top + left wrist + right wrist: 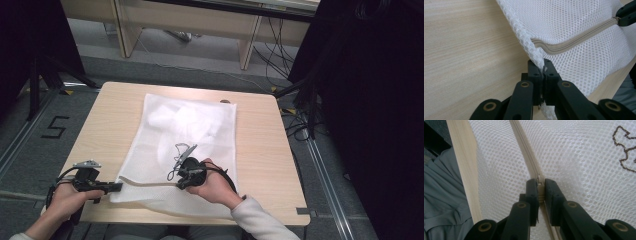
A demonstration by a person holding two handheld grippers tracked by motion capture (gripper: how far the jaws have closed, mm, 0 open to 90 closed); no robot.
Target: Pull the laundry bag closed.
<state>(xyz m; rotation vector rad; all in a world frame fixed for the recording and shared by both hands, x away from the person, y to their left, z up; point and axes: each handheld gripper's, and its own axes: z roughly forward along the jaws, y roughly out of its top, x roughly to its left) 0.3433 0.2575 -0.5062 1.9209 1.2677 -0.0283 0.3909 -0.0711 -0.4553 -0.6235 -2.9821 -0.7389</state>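
A white mesh laundry bag (210,150) lies flat on the wooden table (110,120), with something white bunched inside its far half (185,120). A beige zipper (150,183) runs along the near edge. My left gripper (119,186) is shut on the bag's near-left corner; in the left gripper view the jaws (542,73) pinch the mesh (584,57) just below the zipper's end (574,41). My right gripper (180,185) sits on the zipper farther right. In the right gripper view it is shut (540,187) on the zipper pull, and the zipper (524,145) runs away ahead.
A brown embroidered mark (624,150) is on the mesh beside the right gripper. The table's near edge (461,157) lies close to both hands, with the person's grey clothing (444,195) beyond it. Black curtains (370,100) and floor cables (300,120) flank the table.
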